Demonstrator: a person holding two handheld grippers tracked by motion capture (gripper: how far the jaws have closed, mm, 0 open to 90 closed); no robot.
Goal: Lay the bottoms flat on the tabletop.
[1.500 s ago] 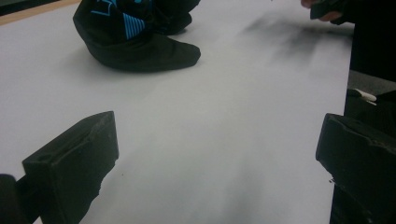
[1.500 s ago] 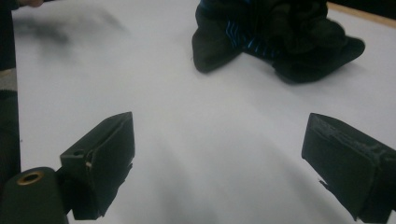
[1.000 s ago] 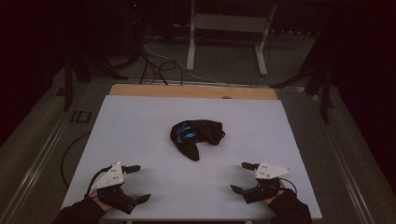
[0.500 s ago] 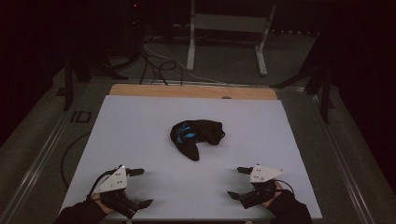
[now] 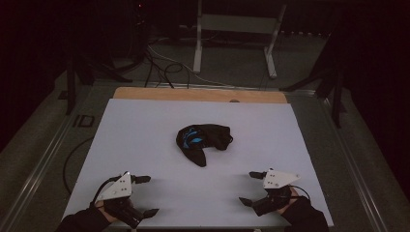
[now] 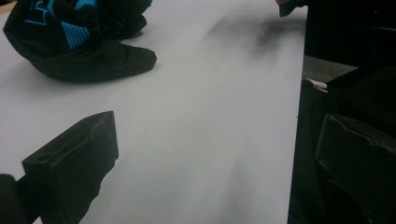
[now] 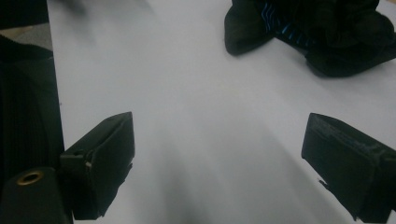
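Crumpled black-and-blue garment (image 5: 202,141) lies frame centre, untouched. Left gripper (image 5: 145,195) and right gripper (image 5: 251,188), both released, should approach opposite edges, low.

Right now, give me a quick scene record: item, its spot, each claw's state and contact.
item: crumpled black garment with blue print
spot: middle of the white table, lying loose
left claw: open, near the table's front edge, touching nothing
right claw: open, near the front edge, touching nothing
gap: both claws well short of the garment
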